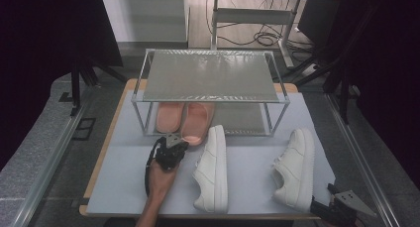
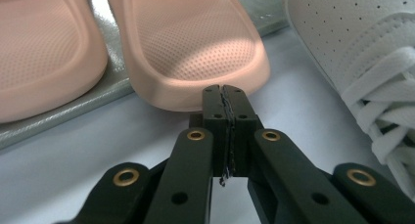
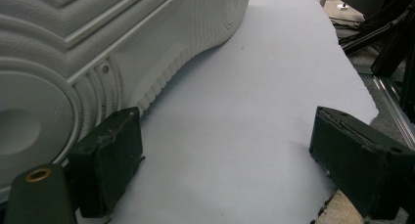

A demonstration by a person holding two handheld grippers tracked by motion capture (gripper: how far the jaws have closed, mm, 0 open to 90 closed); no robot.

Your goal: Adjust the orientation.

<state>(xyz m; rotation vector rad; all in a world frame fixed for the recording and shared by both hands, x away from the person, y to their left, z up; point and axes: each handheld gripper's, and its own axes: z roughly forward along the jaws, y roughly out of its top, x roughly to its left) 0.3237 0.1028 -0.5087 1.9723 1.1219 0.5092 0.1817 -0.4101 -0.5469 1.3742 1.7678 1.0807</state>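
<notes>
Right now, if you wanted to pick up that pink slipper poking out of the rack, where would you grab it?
Probably by its protruding end, coming from the table side. The right-hand pink slipper lies flat on the rack's lower shelf, and only that end overhangs the shelf edge. The shut left gripper sits there and would have to open first.

Table (image 1: pixel 257 187) w/ pale blue mat. On it: wire rack (image 1: pixel 210 78), 2 white sneakers (image 1: pixel 213 170). Pink slides (image 1: pixel 185 119) on rack's bottom tier

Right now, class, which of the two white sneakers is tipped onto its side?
The right white sneaker, sole facing the right tongs; the left white sneaker stands flat.
</notes>
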